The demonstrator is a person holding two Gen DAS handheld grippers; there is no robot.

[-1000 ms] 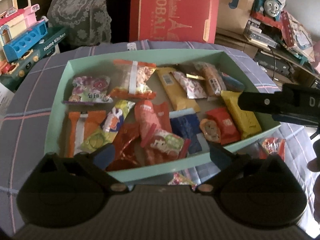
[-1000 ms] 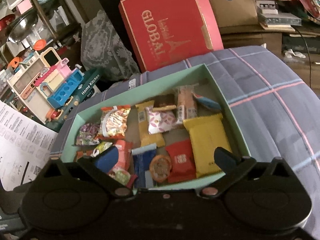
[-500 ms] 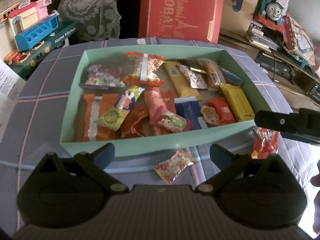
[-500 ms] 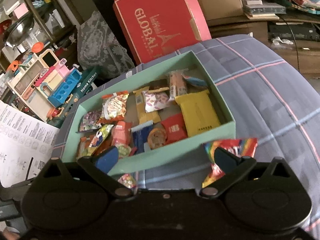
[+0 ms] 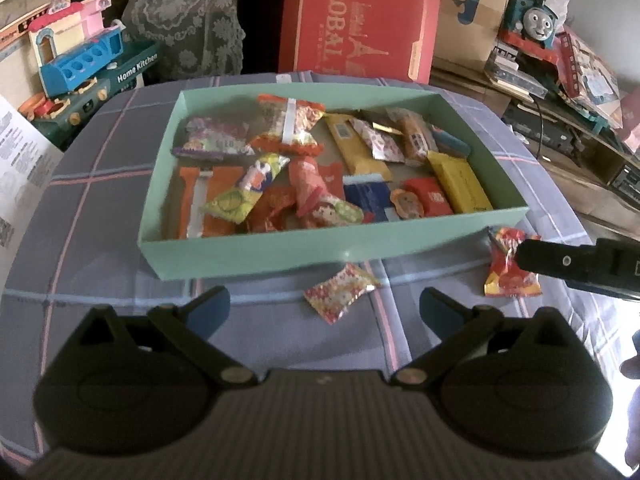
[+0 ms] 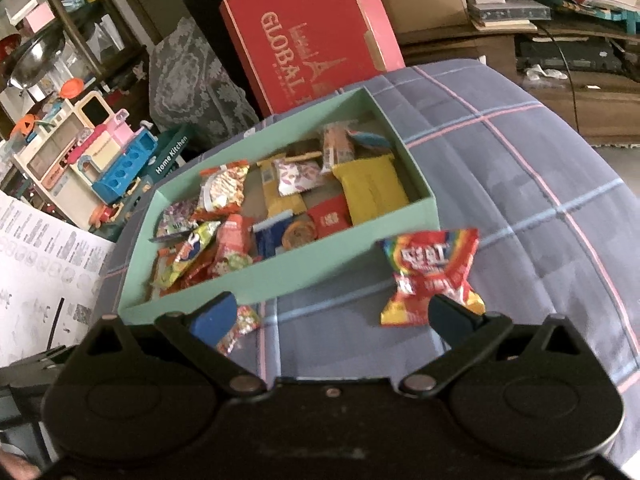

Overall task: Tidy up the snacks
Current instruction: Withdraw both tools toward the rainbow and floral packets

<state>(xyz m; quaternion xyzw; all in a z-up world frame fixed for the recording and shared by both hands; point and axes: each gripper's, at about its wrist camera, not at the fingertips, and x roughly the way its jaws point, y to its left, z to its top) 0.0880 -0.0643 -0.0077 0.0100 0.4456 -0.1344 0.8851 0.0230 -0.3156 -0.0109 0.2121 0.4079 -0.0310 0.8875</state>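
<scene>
Red cardboard behind the mint-green tray [image 5: 256, 254] read "GLOBAL" [image 6: 298, 46]; a toy box [image 5: 134, 72] read "Home Kitchen". Both sets of jaws stood spread and empty, drawn back from over the tray. A floral candy packet [image 5: 340, 292] lay between the left gripper's [image 5: 324, 308] jaws; the rainbow packet [image 6: 434, 274] touched the right gripper's [image 6: 332, 316] right jaw.

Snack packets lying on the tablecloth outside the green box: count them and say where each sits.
2. A small red patterned packet lies just in front of the green box, near the left gripper. A rainbow packet lies off the box's near right corner, ahead of the right gripper.
</scene>
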